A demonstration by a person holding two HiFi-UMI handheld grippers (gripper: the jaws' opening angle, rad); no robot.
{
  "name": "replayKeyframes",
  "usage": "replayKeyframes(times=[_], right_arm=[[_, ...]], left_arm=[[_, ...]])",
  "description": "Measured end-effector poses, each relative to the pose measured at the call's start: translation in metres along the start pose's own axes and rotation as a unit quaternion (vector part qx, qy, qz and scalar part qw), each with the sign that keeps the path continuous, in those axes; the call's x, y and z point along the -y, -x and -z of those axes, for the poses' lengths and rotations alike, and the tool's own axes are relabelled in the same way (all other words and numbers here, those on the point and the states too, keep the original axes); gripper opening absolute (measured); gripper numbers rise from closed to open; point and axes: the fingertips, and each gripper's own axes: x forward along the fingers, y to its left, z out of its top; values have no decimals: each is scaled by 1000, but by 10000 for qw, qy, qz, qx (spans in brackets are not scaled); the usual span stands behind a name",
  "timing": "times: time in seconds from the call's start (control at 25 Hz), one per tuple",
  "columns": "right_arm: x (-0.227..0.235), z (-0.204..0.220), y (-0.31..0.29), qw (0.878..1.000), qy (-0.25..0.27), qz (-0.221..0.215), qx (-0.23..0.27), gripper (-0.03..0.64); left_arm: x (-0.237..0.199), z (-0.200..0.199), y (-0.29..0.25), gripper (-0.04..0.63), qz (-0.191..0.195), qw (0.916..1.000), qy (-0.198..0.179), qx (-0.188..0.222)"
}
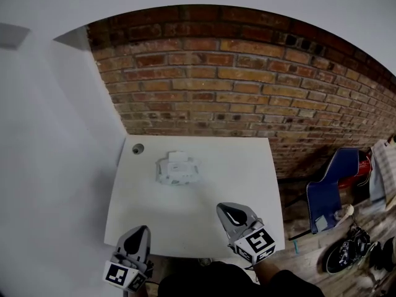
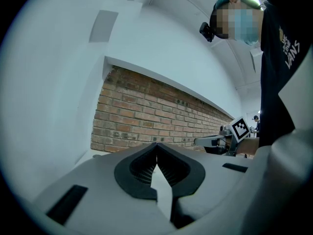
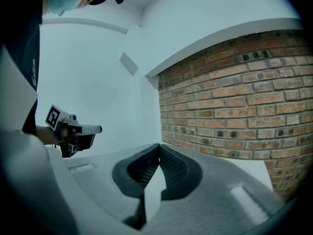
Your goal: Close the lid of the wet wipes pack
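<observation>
Head view only: wet wipes pack (image 1: 177,169) lies flat on the white worktop (image 1: 229,166), in the far-left half and nearer the brick wall (image 1: 216,73) than the near edge. The pack is white and crinkly with a rumpled outline. A small white rectangular flap sits at its far side and looks like the lid raised open, but it is too small to be sure. A round dark cable hole (image 1: 137,148) is in the worktop's far-left corner, just beyond the pack and apart from it.

Head view also gives the layout. Left tongs (image 1: 138,229) are at the near-left edge of the worktop. Right tongs (image 1: 222,207) are over the near-right part. Both are well apart from the pack and touch nothing. A blue folding chair (image 1: 331,187) and dark shoes (image 1: 343,252) are on the wood floor to the right, seen in this view alone.

The pack shows in neither gripper view. Left gripper view: the ribbed black pads (image 2: 146,165) meet at the tips, so the tongs are fully closed with nothing between them. Beyond them are the brick wall, the right tongs with their marker cube (image 2: 240,128), and the person's dark shirt (image 2: 283,58).

Right gripper view: the tongs are closed the same way, pads together at the tips and empty. The left tongs show at far left against the white wall (image 3: 98,82), with brick on the right.
</observation>
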Motion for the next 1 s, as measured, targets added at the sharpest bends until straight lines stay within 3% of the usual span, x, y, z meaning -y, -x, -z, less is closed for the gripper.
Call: replayKeyframes(times=[0.2, 0.72, 1.0], right_arm=[[-6, -8, -20, 9998, -67, 204, -33, -2], [-48, -22, -64, 9913, -262, 1280, 128, -2], [-74, -24, -68, 9840, -311, 1750, 112, -2]], left_arm=[[-24, -8, -6, -2, 221, 9997, 91, -9], [-104, -30, -8, -2, 1340, 9907, -33, -233], [-135, -19, -2, -2, 1683, 9839, -334, -496]])
